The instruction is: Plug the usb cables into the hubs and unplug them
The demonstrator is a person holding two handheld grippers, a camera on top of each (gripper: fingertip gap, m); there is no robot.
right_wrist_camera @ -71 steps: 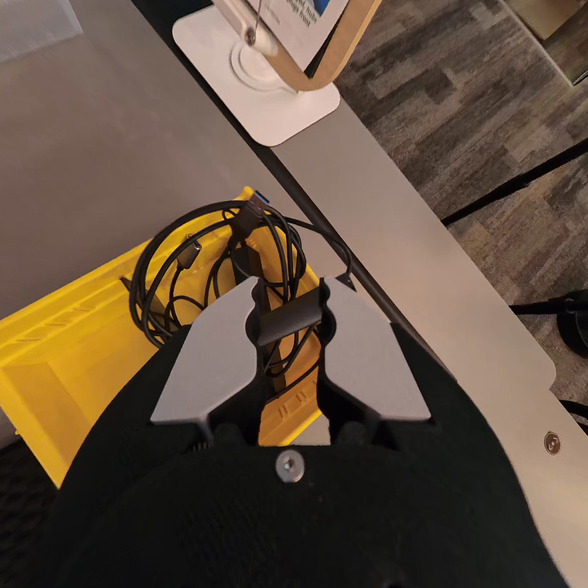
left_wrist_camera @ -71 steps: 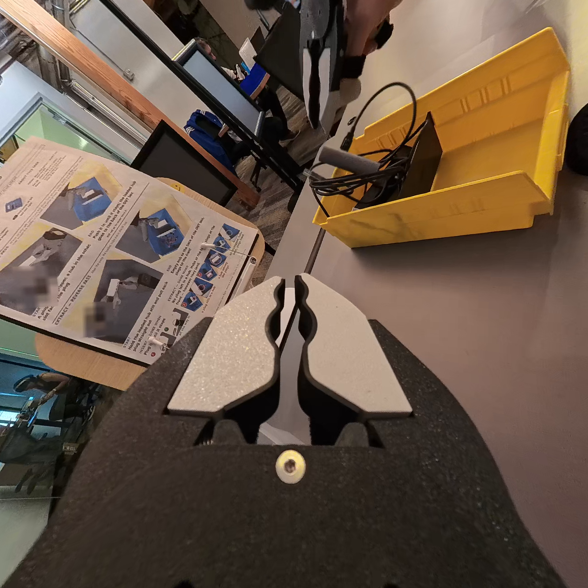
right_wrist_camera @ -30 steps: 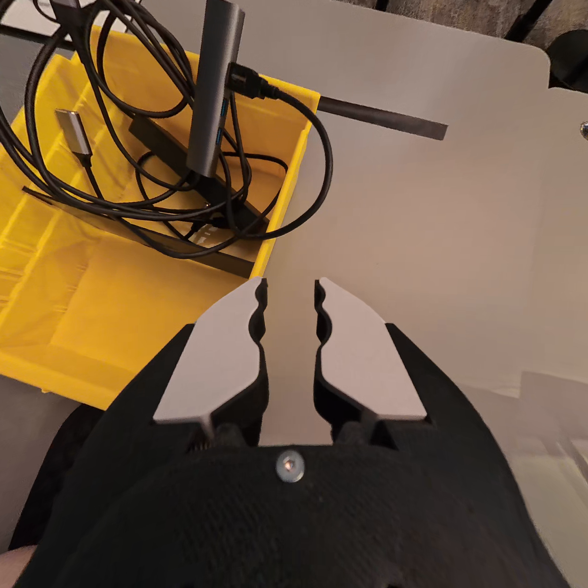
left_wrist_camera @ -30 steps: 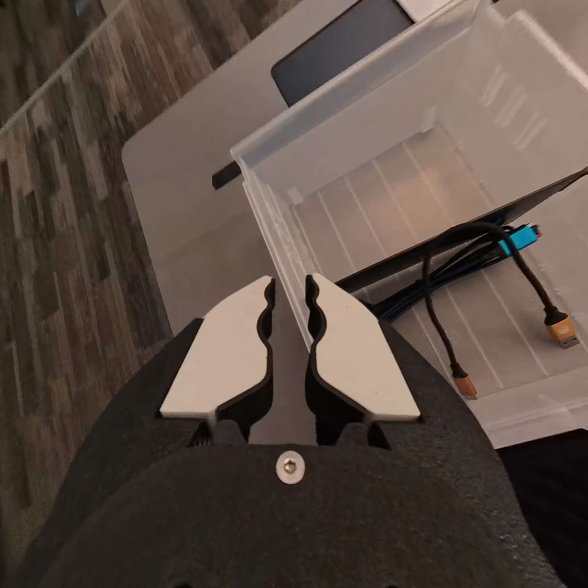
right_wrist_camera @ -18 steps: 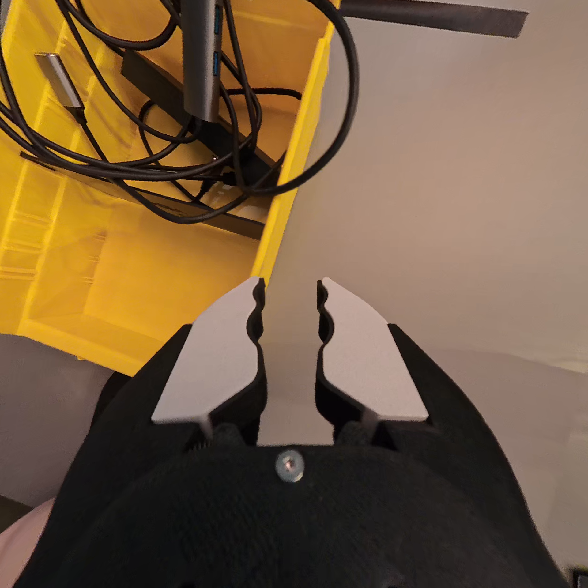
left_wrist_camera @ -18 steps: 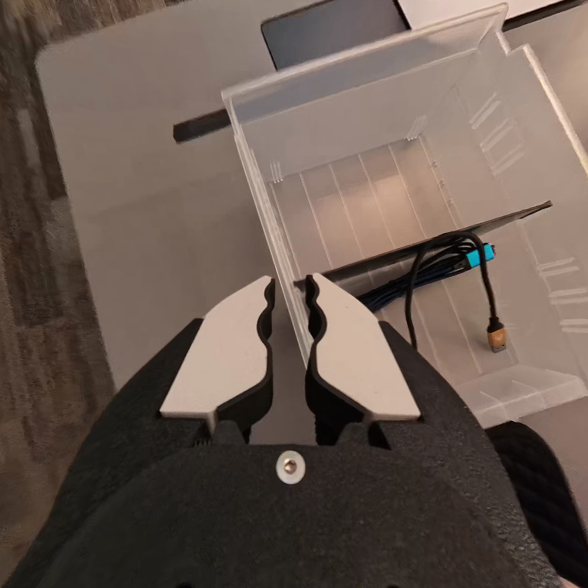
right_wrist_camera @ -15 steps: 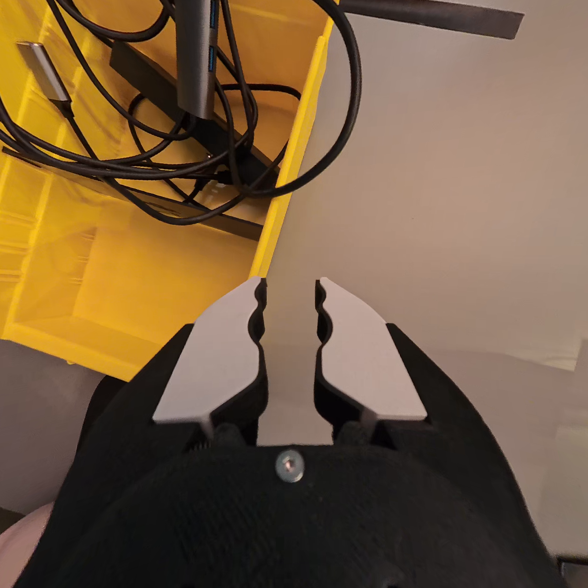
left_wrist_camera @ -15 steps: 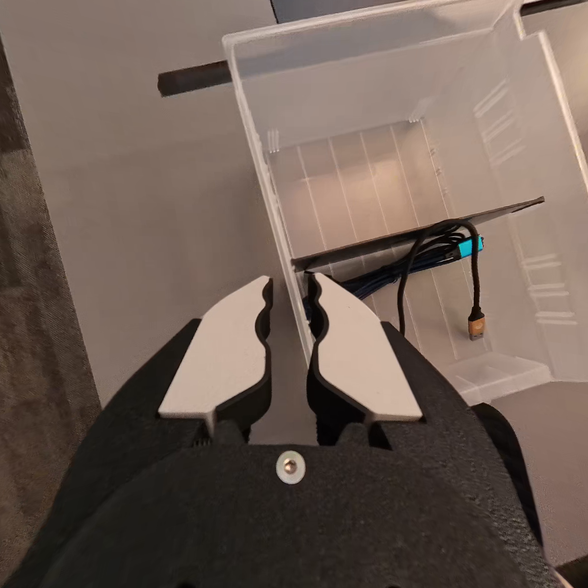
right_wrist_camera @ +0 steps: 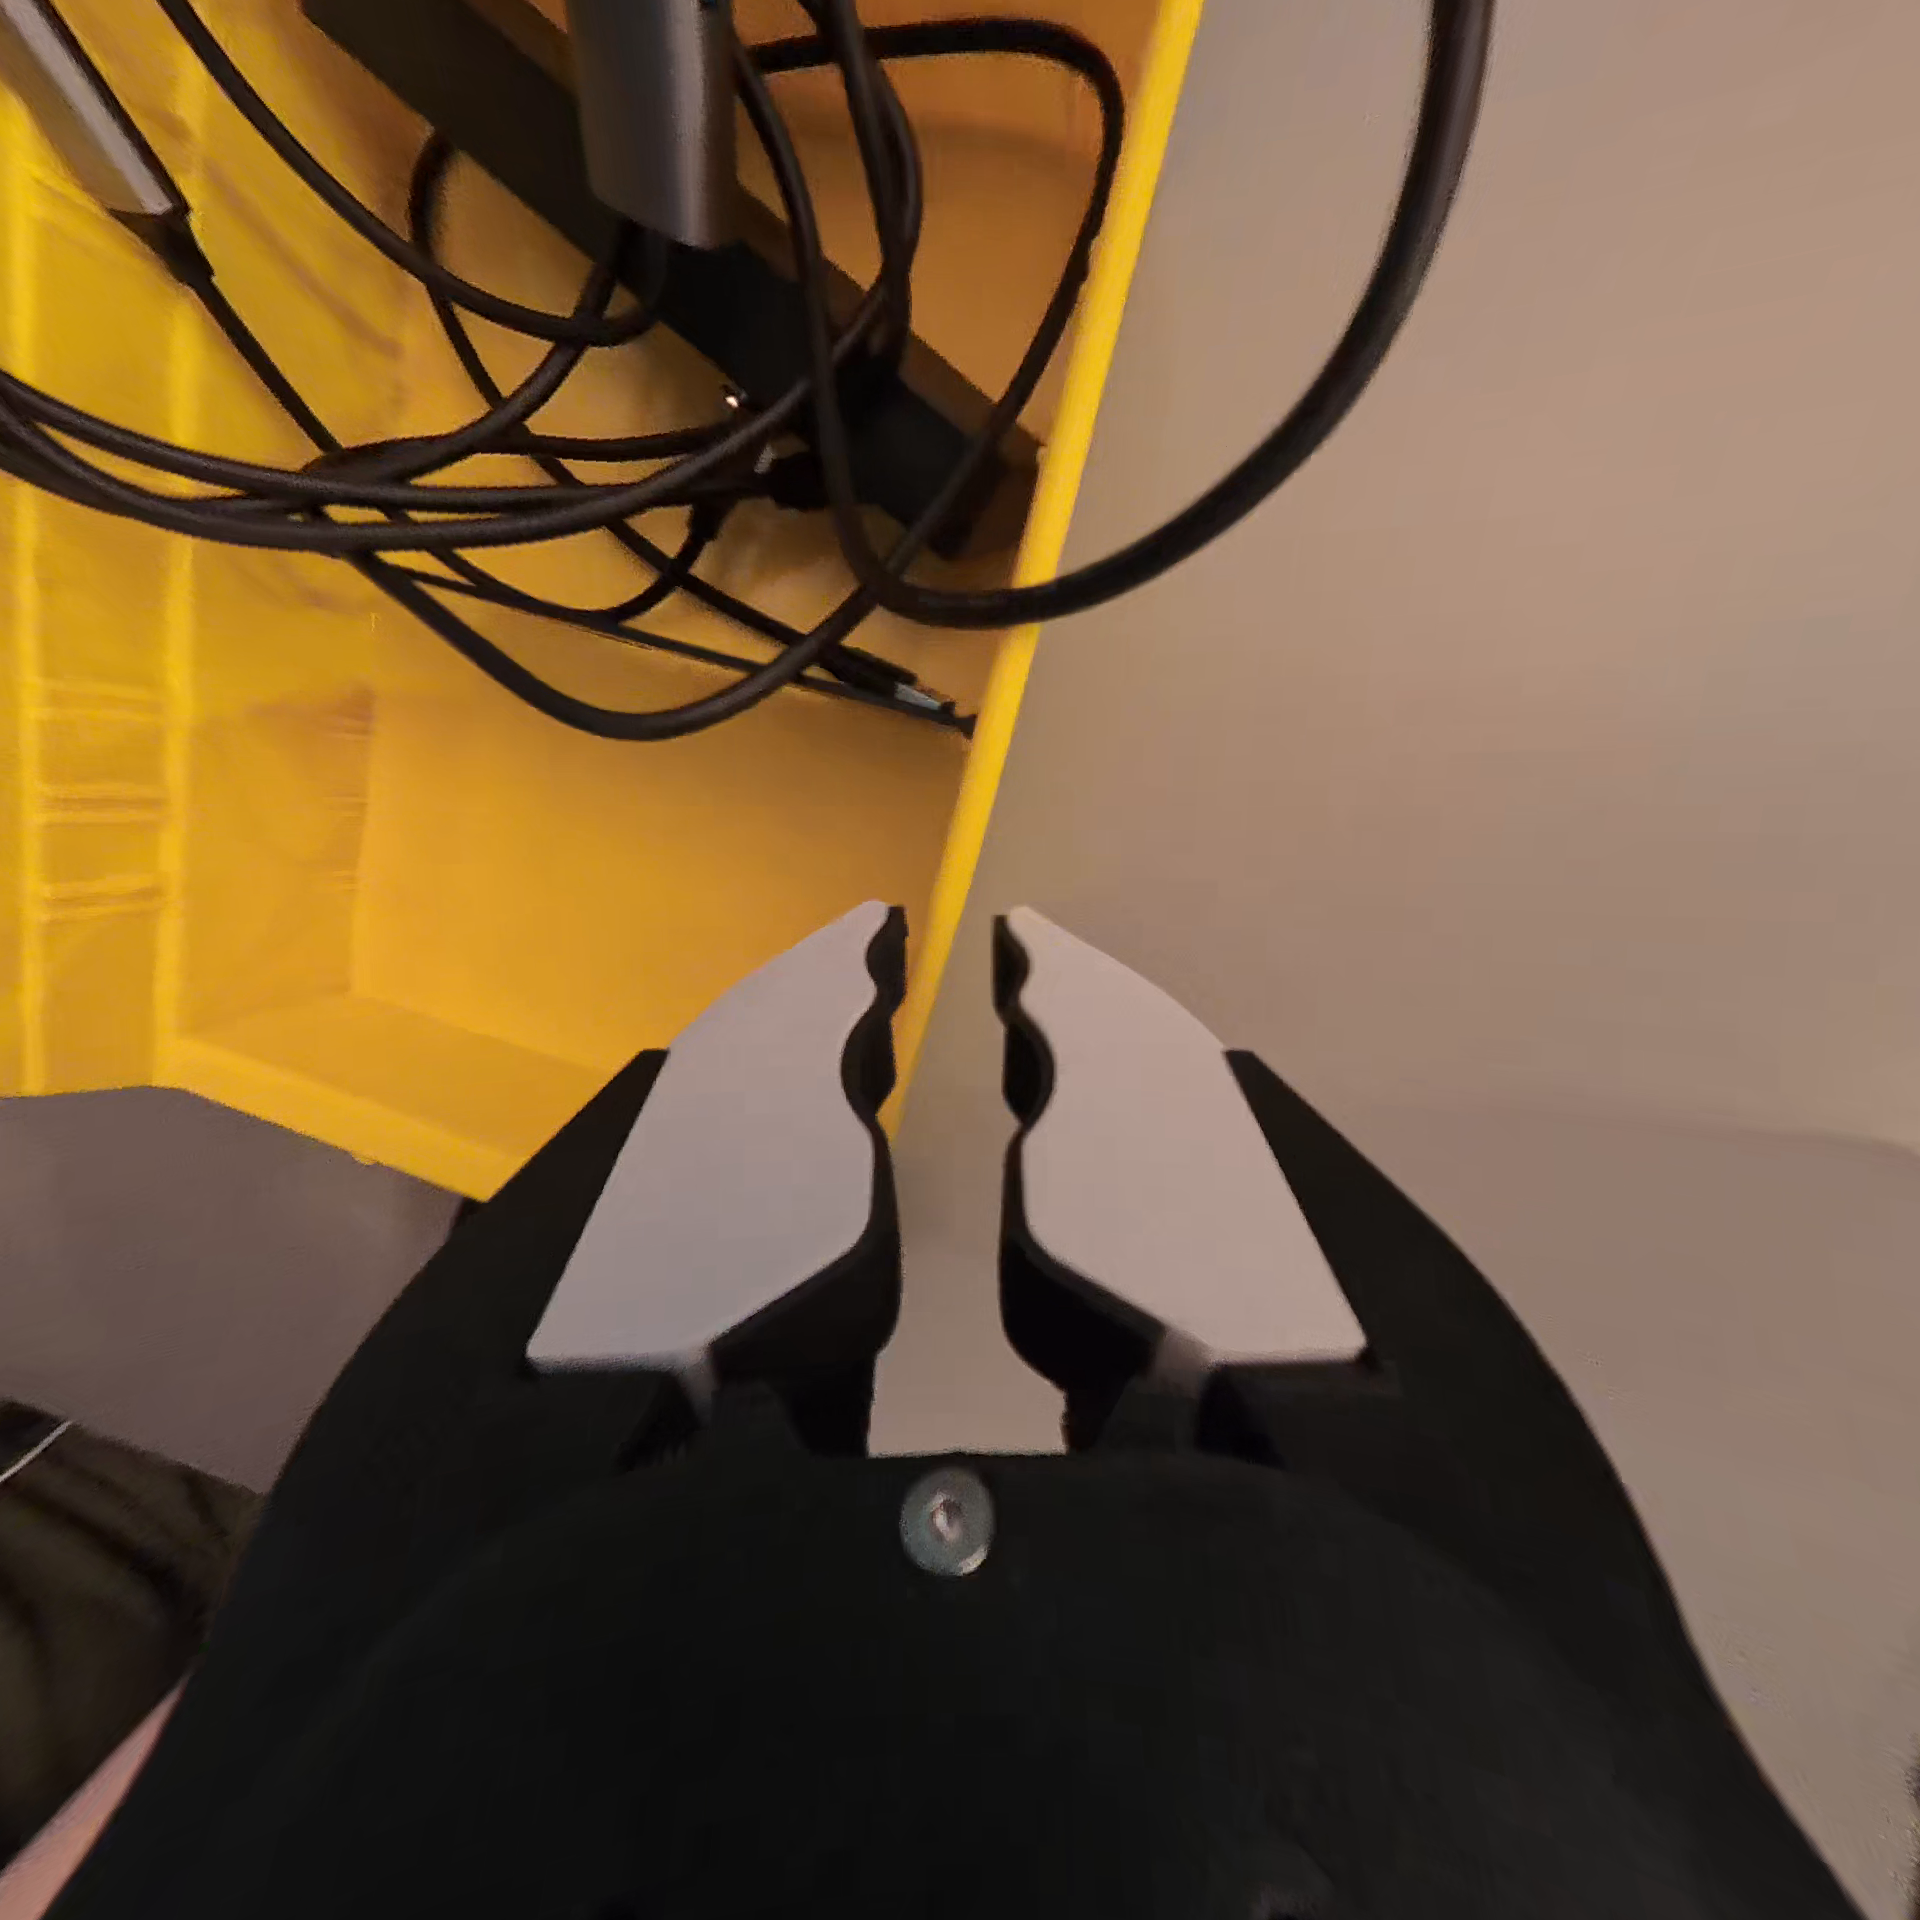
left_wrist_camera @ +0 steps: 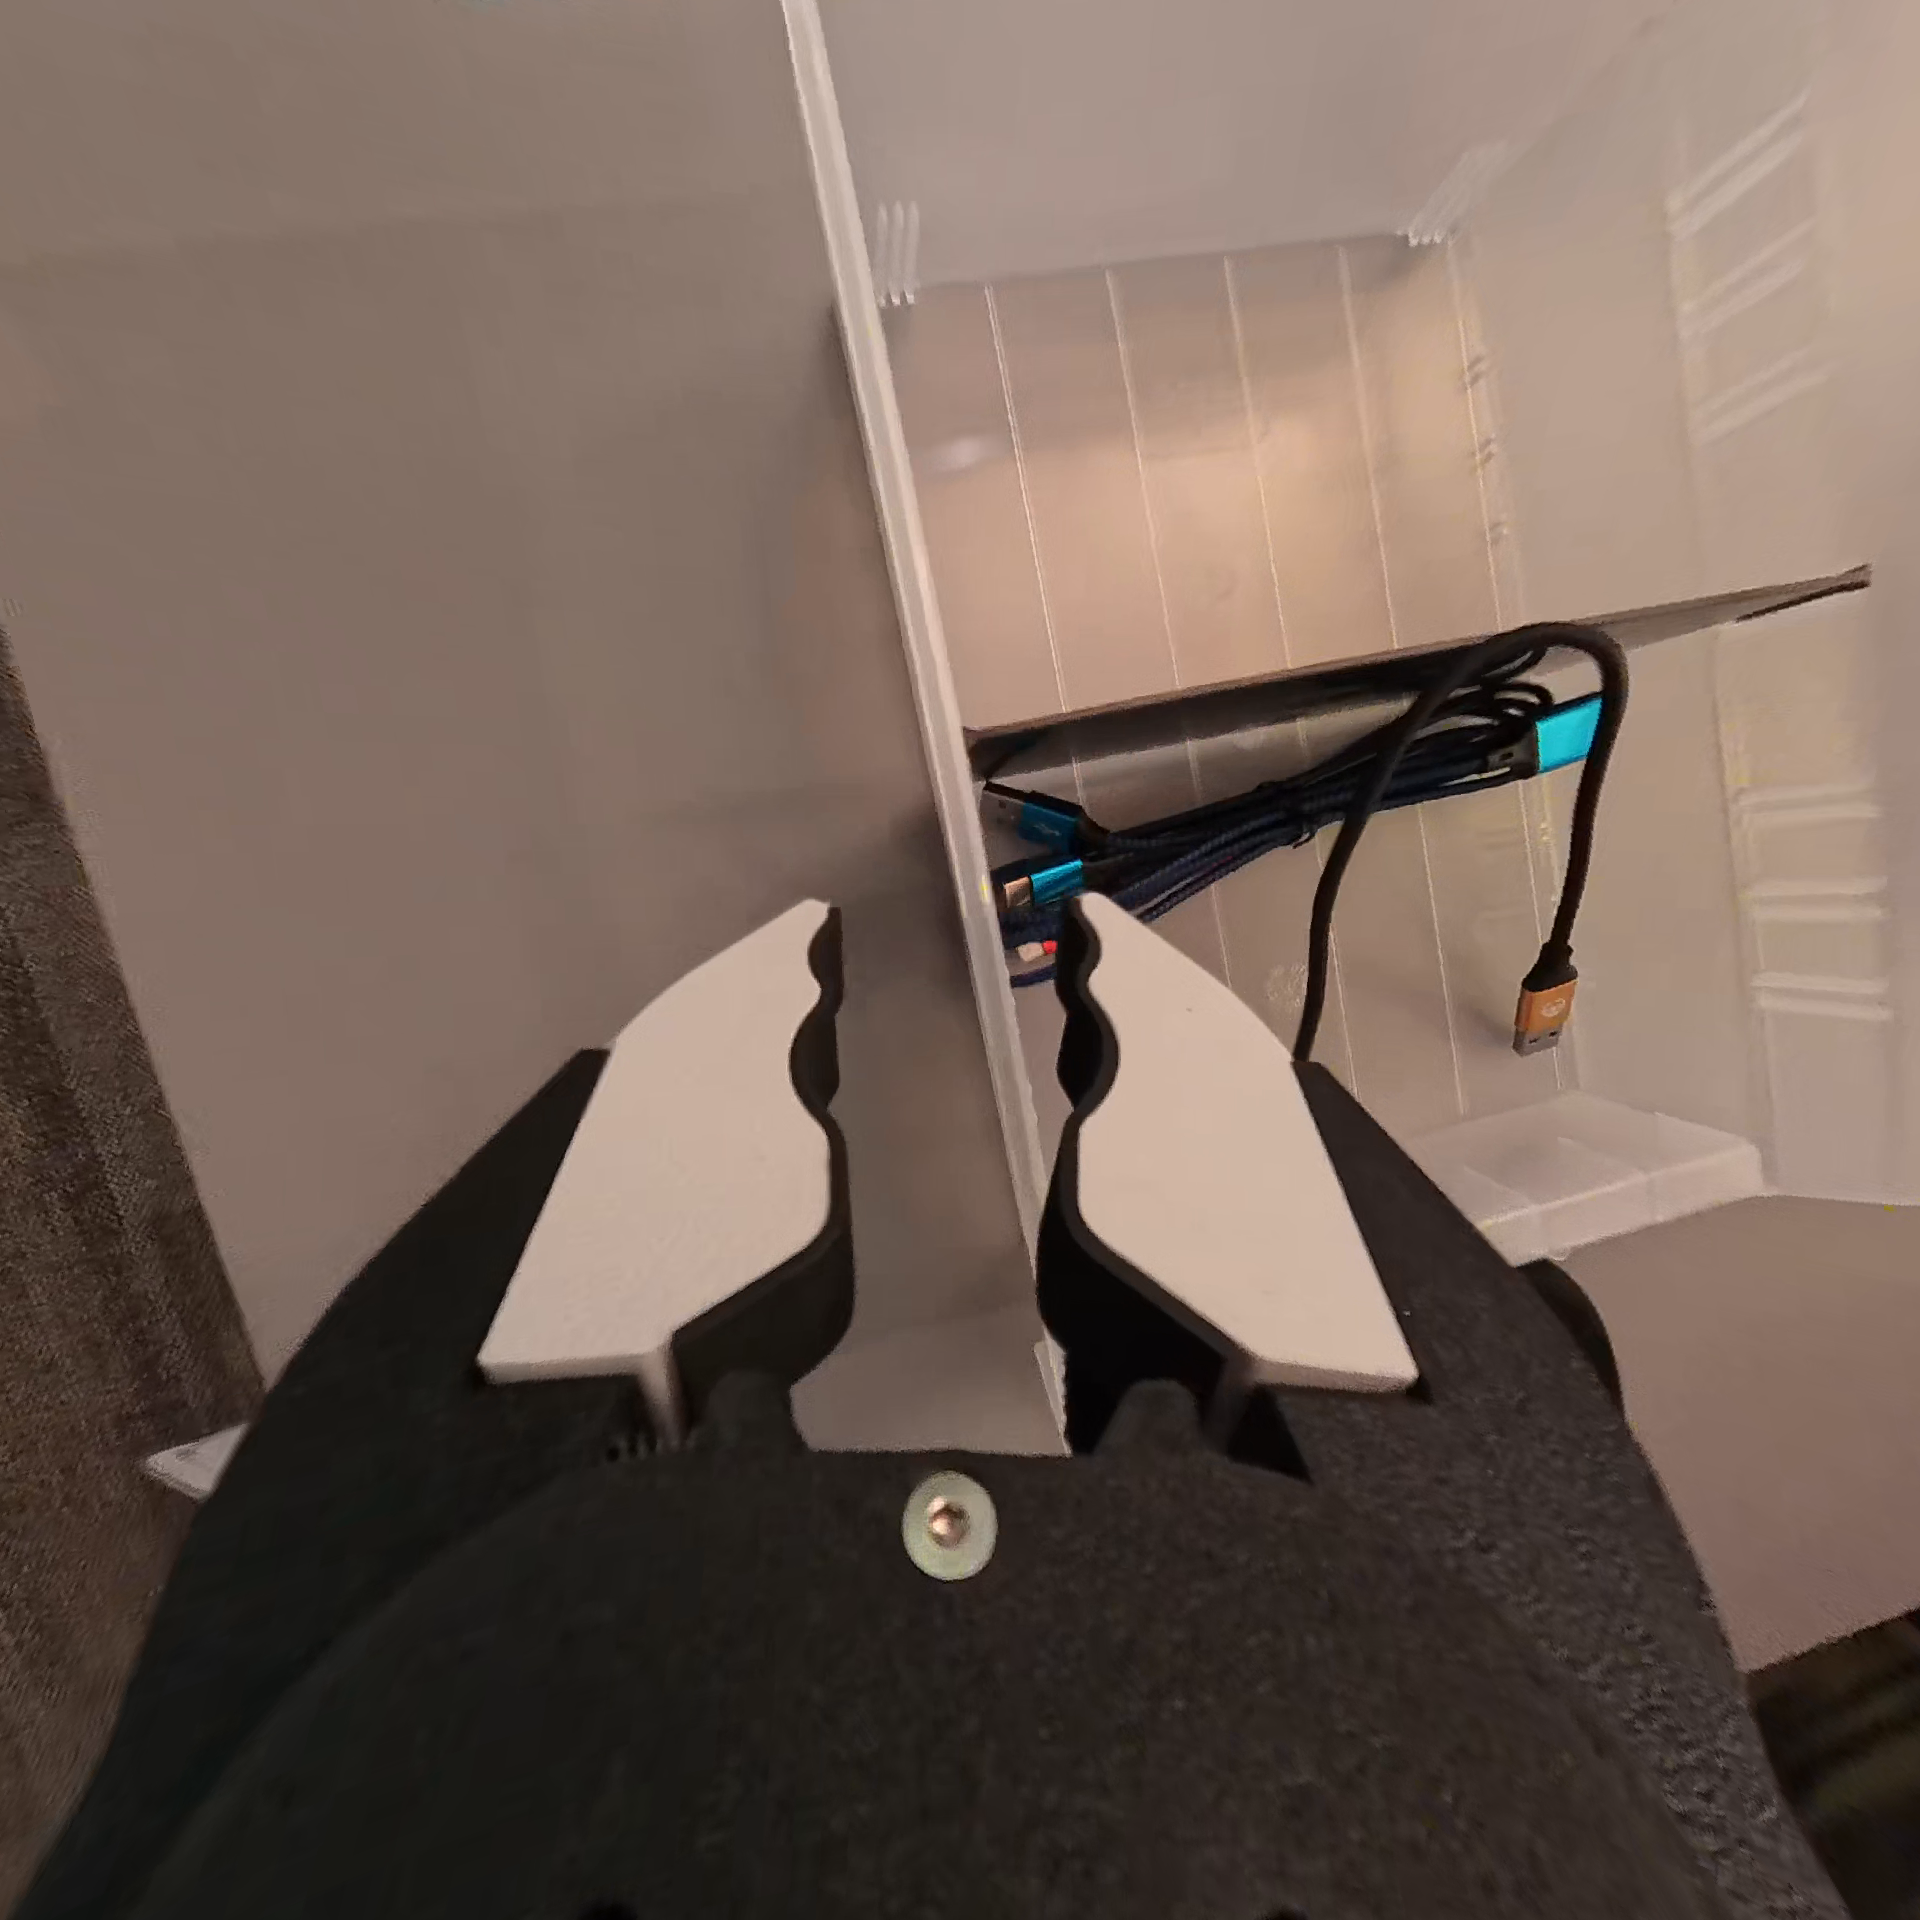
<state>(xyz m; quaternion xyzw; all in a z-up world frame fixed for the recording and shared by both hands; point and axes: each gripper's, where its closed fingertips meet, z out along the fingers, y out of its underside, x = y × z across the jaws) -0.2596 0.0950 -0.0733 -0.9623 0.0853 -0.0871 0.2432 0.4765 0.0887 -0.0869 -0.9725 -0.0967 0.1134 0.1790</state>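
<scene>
On the grey surface (left_wrist_camera: 416,520) sit two bins. Left gripper (left_wrist_camera: 951,925), spread and empty, straddles the clear bin (left_wrist_camera: 904,582) wall; blue braided usb cables (left_wrist_camera: 1226,831) lie just beyond, against a dark divider. Right gripper (right_wrist_camera: 948,925), parted (nothing held), hovers at the yellow bin (right_wrist_camera: 1081,447) edge; the grey hub (right_wrist_camera: 655,114) and black cables (right_wrist_camera: 416,488) lie far left.
</scene>
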